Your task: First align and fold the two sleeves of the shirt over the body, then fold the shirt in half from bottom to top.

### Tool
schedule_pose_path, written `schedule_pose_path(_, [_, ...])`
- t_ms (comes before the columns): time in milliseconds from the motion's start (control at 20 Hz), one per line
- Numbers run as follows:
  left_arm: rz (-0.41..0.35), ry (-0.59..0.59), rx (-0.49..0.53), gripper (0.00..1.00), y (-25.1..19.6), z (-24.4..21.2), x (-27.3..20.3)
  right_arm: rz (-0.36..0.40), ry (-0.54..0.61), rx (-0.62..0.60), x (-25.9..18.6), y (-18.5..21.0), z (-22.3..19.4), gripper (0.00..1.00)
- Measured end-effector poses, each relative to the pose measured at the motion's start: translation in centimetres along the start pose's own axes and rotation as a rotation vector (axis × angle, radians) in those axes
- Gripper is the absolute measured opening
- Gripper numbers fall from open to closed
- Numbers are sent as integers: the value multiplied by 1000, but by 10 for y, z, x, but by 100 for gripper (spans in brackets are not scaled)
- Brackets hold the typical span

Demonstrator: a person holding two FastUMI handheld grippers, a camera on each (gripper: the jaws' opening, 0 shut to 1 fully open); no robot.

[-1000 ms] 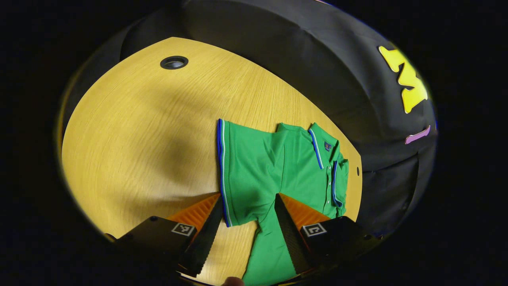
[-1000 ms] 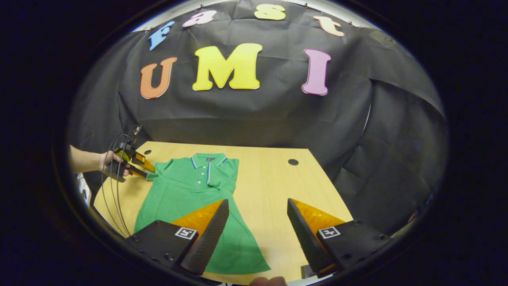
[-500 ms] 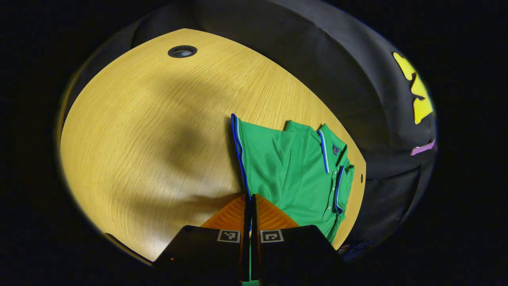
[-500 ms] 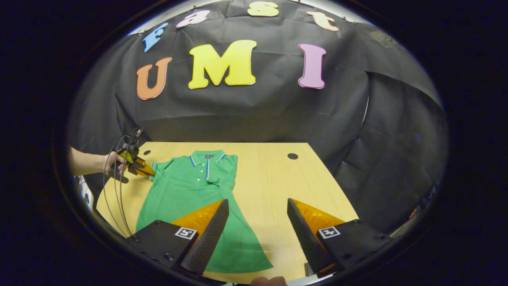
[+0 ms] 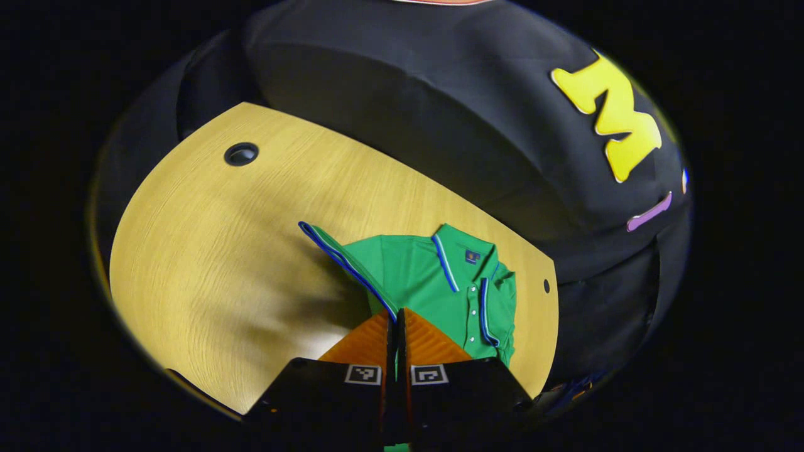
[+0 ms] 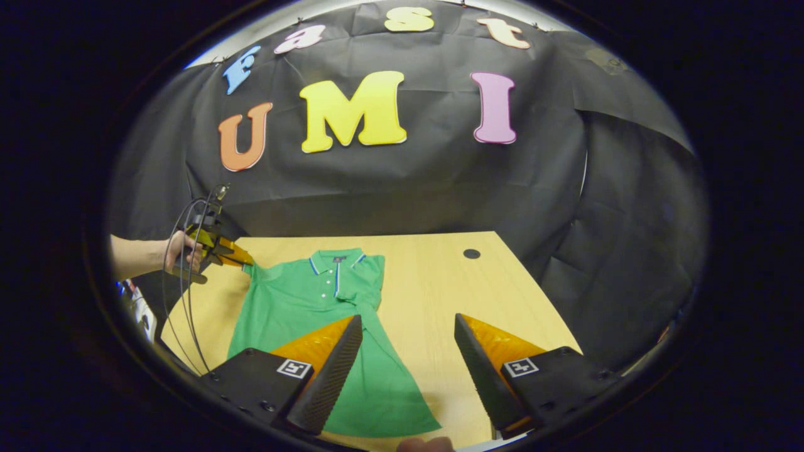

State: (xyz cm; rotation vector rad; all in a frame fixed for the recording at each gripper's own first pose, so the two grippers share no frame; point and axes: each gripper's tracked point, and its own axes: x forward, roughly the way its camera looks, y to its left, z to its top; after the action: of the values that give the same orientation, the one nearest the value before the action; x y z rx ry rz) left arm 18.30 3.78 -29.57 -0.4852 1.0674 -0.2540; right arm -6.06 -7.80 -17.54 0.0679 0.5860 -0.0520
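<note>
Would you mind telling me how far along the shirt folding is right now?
One sleeve already lies folded over the shirt. The left hand-held gripper is shut on the other sleeve, lifting it off the table. The bottom-to-top fold remains; the right hand-held gripper hangs open.

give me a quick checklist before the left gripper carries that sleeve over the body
1. Left gripper shut on the sleeve: ok, cuff edge pinched between both fingers.
2. Sleeve lifted off the table: ok, the cuff stands raised.
3. Other sleeve already folded onto the shirt body: ok.
4. Right gripper out of the fold path: ok, open and back near the hem.
5. Shirt body flat: ok in the right gripper view.
6. Grip deep enough to hold through the carry: cannot tell.
</note>
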Motion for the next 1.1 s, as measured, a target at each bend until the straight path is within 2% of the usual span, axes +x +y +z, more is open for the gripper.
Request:
schedule_pose_path(250, [-36, 63, 137, 3, -61, -20, 23, -26, -8, 33, -5, -22, -1, 94])
schedule_pose_path(500, [-33, 136, 212, 3, -96, -50, 63, -83, 2, 61, -13, -56, -11, 95])
schedule_pose_path(650, [-36, 164, 230, 5, -111, -64, 86, -106, 12, 73, -16, -70, -15, 95])
schedule_pose_path(850, [-18, 179, 219, 16, -117, -77, 98, -99, 20, 60, -14, -71, -18, 95])
schedule_pose_path(900, [-12, 174, 206, 16, -117, -79, 97, -89, 23, 56, -12, -68, -19, 95])
schedule_pose_path(950, [-6, 168, 193, 39, -117, -81, 95, -77, 24, 51, -11, -65, -19, 95])
schedule_pose_path(1000, [10, 161, 186, 39, -115, -81, 89, -66, 27, 45, -7, -61, -18, 95])
schedule_pose_path(1050, [32, 147, 194, 48, -109, -81, 83, -52, 28, 39, -5, -56, -18, 94])
schedule_pose_path(1100, [50, 126, 210, 78, -106, -81, 75, -37, 28, 35, -2, -51, -16, 95])
